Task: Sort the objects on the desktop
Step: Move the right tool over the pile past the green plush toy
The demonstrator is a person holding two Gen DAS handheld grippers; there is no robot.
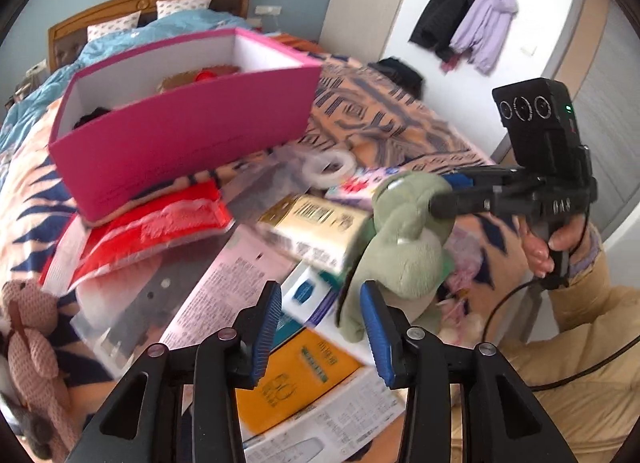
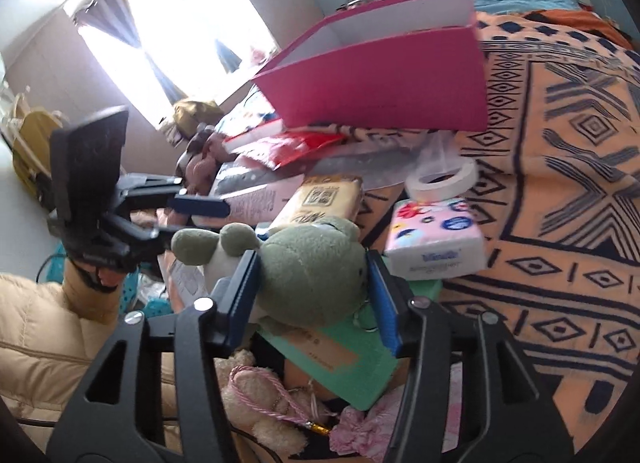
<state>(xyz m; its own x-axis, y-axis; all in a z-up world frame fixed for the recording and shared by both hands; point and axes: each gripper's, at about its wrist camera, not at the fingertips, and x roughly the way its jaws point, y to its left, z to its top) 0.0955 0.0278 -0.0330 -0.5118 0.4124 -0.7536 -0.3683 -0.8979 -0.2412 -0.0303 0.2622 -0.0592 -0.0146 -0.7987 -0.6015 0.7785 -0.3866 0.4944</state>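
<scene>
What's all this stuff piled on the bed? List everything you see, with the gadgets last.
box: one, pink, open, behind the pile
plush toy: one, green, between the right gripper's pads
tape roll: one, white, beside the box
tissue pack: one, pink, flowered, by the tape roll
packet: one, red, under the box's near corner
carton: one, gold, middle of the pile
knitted bear: one, pink-brown, far left
bedspread: one, orange, dark pattern
left gripper: black, blue pads, open, nothing held
right gripper: black, blue pads, closed on the plush toy
</scene>
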